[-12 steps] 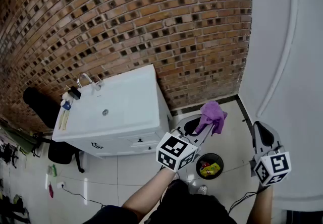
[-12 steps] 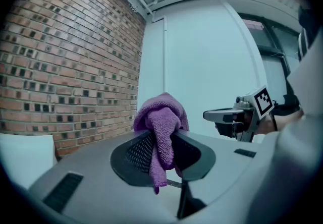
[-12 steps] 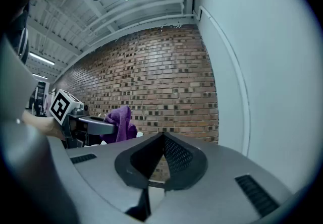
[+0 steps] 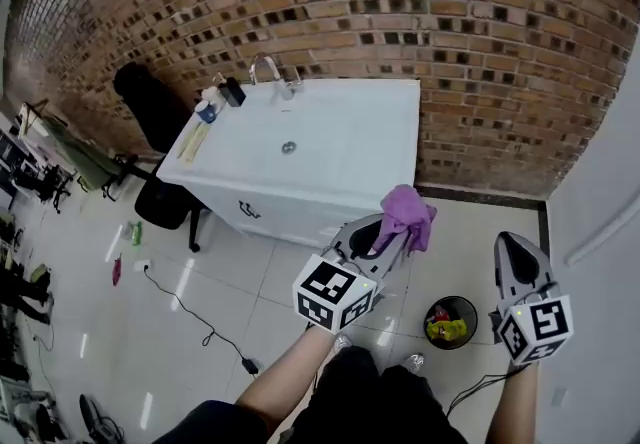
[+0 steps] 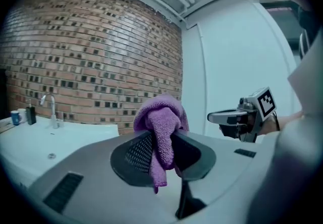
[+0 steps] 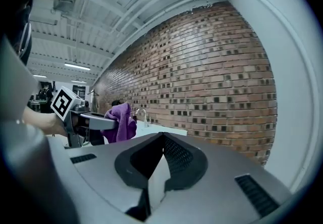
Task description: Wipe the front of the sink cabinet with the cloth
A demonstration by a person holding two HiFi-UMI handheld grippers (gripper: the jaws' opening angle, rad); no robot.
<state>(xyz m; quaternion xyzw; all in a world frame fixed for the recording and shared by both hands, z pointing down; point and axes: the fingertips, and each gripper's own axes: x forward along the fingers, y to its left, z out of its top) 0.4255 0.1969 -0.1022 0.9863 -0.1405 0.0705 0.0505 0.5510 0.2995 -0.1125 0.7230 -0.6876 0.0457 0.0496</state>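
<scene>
A white sink cabinet (image 4: pixel 300 167) stands against the brick wall, its drawer front (image 4: pixel 255 212) facing the floor side. My left gripper (image 4: pixel 392 232) is shut on a purple cloth (image 4: pixel 405 215), held in the air just right of the cabinet's near corner. The cloth (image 5: pixel 161 132) bunches up between the jaws and hangs below them. My right gripper (image 4: pixel 513 250) hovers further right over the floor, shut with nothing between its jaws (image 6: pixel 160 142). From the right gripper view the cloth (image 6: pixel 120 122) shows at the left.
A faucet (image 4: pixel 268 67), a cup and bottles (image 4: pixel 212 102) sit at the sink's back. A black bin (image 4: pixel 448 322) with rubbish stands on the tile floor by my feet. A black chair (image 4: pixel 160 132) is left of the cabinet; a cable (image 4: pixel 200 317) runs across the floor.
The view has swung, so the cabinet now sits higher and more central. The left gripper with the cloth has stayed beside the cabinet's right corner; the right gripper has barely moved.
</scene>
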